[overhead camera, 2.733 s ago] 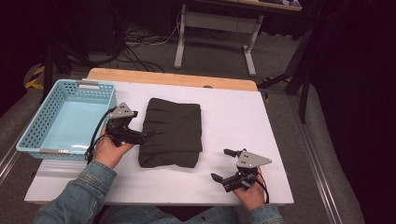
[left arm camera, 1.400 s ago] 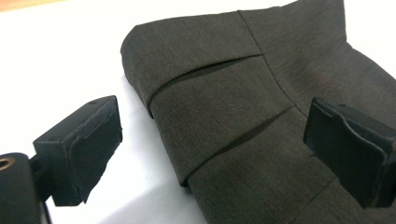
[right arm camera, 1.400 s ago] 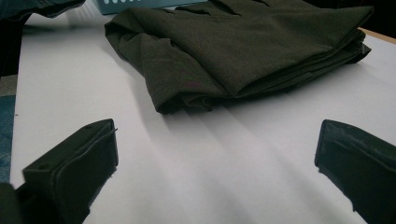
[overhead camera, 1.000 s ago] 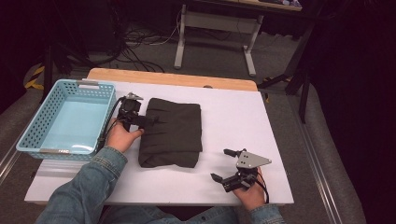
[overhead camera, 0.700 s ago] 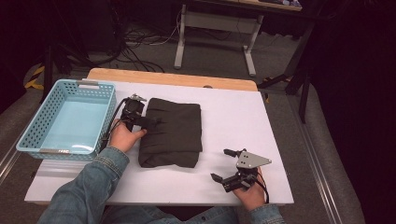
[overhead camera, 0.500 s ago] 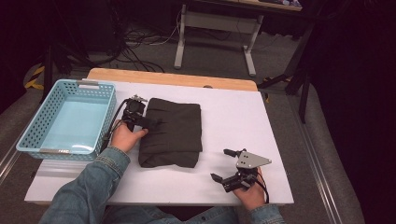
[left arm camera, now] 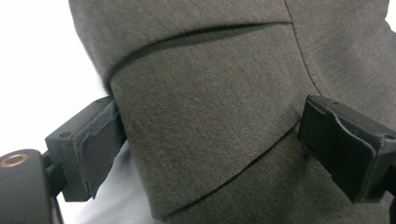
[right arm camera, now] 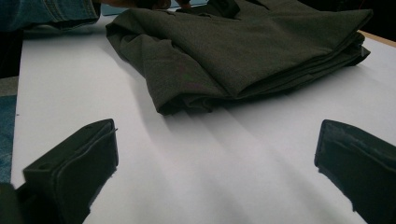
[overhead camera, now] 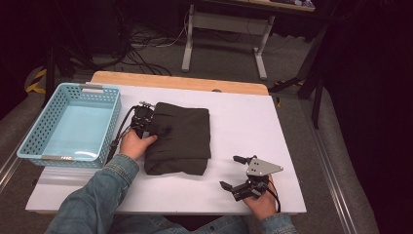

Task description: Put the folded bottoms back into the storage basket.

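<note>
- Folded dark garment (overhead camera: 179,136) sits mid-table, right of the blue basket (overhead camera: 72,125).
- Left gripper (left arm camera: 210,140) straddles its far-left corner, jaws apart; it might pinch just one layer, unfolding it.
- Right gripper (overhead camera: 234,171) idles, jaws apart, near right.

folded garment (left arm camera: 210,116) cut off by left gripper view edges; left gripper (overhead camera: 142,117) jaws partly hidden by cloth.

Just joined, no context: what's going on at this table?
A person holds a hand-held gripper in each hand at a white table. The left hand-held gripper is at the far left edge of a folded dark garment, jaws open with a fold of cloth between them. The right hand-held gripper rests open on the table, apart from the garment. A blue basket sits at the left.
</note>
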A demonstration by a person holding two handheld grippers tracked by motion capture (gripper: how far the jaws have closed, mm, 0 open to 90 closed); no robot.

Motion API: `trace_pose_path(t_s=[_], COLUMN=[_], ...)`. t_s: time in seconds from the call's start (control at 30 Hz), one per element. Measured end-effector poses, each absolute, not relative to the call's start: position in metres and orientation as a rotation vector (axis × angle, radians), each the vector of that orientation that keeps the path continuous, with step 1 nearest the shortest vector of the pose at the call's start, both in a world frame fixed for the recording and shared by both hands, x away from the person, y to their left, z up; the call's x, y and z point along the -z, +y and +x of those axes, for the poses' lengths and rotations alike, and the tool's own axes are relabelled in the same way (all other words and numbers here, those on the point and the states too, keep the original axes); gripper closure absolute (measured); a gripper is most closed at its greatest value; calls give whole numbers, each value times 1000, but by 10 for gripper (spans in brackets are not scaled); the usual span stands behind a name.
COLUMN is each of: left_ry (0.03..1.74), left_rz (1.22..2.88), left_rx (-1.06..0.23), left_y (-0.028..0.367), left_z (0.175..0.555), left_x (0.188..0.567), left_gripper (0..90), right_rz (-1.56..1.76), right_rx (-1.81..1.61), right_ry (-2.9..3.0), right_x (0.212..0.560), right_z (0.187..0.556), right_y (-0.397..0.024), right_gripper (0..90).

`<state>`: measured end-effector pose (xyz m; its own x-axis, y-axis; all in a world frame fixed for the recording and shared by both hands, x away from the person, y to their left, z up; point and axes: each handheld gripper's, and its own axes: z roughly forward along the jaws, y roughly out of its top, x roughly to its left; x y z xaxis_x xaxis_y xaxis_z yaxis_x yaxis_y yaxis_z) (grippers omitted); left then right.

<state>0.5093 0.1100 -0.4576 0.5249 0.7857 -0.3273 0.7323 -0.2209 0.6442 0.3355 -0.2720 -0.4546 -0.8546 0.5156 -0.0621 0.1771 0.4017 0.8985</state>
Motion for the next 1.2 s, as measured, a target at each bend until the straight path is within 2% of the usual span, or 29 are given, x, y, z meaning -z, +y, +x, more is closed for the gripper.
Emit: trace_pose_path(t_s=[0.2, 0.4, 0.6, 0.77, 1.03, 1.07, 1.1, 1.17, 1.2], left_ry=[1225, 1225, 1219, 1193, 1169, 1162, 1160, 1161, 1157], left_rz=[1980, 1991, 2013, 2015, 2013, 2010, 2007, 1999, 1997], left_rx=[-23, -37, -49, -52, -13, 6, 37, 56, 67], left_y=[108, 103, 100, 98, 94, 94, 93, 93, 92], left_z=[512, 512, 512, 511, 508, 509, 509, 508, 508], left_x=[463, 464, 464, 464, 463, 462, 462, 462, 462], left_gripper=[74, 53, 57, 95, 273, 306, 397, 427, 504], right_rz=[600, 600, 599, 601, 602, 602, 601, 601, 604], right_rx=[-1437, -1435, -1431, -1430, -1427, -1428, -1429, -1430, -1431], right_ry=[2334, 2336, 2339, 2339, 2339, 2339, 2340, 2341, 2341], right_x=[455, 455, 455, 455, 455, 455, 455, 455, 455], right_z=[335, 336, 336, 336, 336, 336, 336, 336, 336], right_y=[-272, -272, -271, -272, -271, -271, -271, -271, -271], right_gripper=[1, 2, 4, 5, 5, 5, 5, 5, 5])
